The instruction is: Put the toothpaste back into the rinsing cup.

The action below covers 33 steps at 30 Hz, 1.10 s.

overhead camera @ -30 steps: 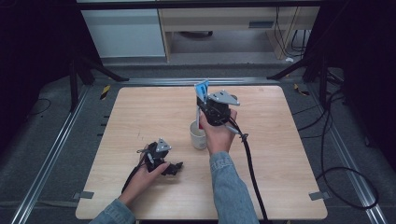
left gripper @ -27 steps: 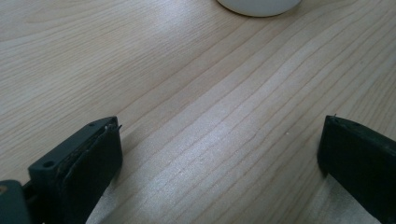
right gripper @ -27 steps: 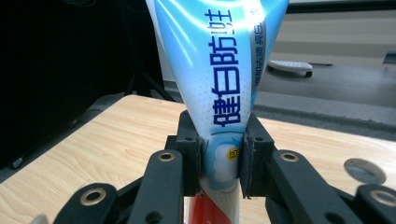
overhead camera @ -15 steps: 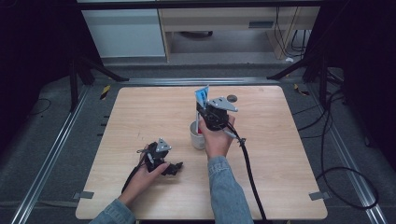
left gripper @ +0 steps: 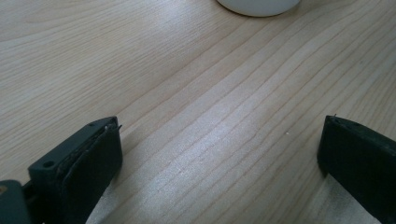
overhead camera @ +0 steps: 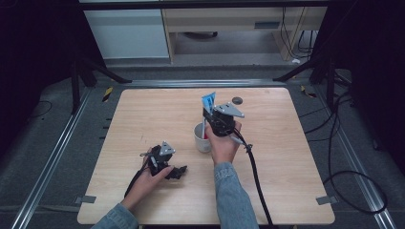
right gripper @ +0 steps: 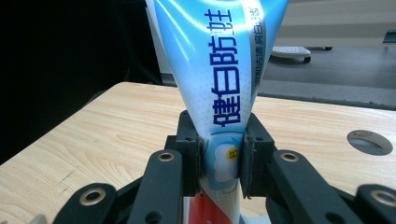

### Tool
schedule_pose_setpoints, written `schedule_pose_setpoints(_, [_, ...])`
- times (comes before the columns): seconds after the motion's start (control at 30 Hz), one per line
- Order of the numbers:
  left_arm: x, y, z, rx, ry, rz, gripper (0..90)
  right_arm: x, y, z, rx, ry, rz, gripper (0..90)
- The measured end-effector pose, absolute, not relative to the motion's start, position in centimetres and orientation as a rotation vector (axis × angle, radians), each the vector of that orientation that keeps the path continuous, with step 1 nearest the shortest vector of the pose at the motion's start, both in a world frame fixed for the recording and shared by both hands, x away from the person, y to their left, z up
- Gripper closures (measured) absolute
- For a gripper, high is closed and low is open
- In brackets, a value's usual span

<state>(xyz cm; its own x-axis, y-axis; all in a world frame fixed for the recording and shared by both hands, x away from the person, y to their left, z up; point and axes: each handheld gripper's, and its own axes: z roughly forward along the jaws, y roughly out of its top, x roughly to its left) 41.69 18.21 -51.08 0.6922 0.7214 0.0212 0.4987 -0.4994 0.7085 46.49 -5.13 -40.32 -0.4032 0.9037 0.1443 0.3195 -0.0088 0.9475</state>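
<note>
Dark floor and cables ring the pale wooden desk [overhead camera: 143, 119]. At left, the left hand-held gripper [overhead camera: 165, 162] rests on the wood, jaws spread wide with nothing between them. Right of it, the white cup [overhead camera: 202, 139] stands mid-desk. Directly above it, the right hand-held gripper [right gripper: 219, 158] clamps a blue-and-white toothpaste tube [right gripper: 219, 70], held upright, its lower end at the cup.
</note>
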Motion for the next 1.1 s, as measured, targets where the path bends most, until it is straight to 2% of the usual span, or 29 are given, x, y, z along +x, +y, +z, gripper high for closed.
schedule_pose_setpoints(1.1, [41.7,18.2,-51.1,2.206,0.929,0.413,0.0,46.3,-4.8,-42.5,1.3,1.728,1.457,72.6])
